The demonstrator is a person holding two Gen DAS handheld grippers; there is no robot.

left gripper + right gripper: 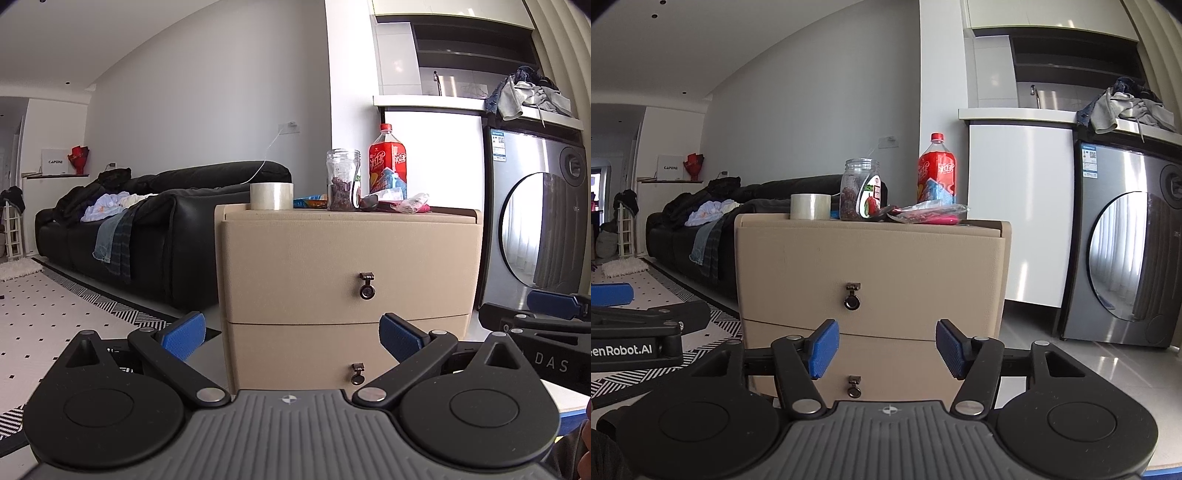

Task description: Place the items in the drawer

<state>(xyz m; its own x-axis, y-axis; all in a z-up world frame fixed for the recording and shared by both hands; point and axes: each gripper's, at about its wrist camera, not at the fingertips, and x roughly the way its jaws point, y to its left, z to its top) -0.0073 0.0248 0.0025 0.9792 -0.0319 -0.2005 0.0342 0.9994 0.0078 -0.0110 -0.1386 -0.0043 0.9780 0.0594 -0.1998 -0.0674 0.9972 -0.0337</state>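
Left wrist view: the black sofa [159, 221] fills the background, draped with clothes, and a washing machine [535, 229] stands to the right. Between them, and nearest, sits the beige 2-drawer cabinet [347, 258], both drawers closed, each with a small ring pull (upper pull [366, 288], lower pull [357, 373]). The items for the drawer all wait on its top: a red drink bottle [387, 158], a clear jar [342, 177] partly filled with something dark, a roll of clear tape [271, 195], and crumpled snack wrappers [410, 203] beside the bottle.

The left hand-held gripper [291, 338] hovers in front of the cabinet with its blue pads spread apart and nothing between them. The right hand-held gripper [884, 349] is likewise spread and empty, roughly level with the seam between the drawers. Both seem held low and facing the front because a drawer must be pulled open before anything goes in; that is my reading, and the upper pull looks the likelier target.
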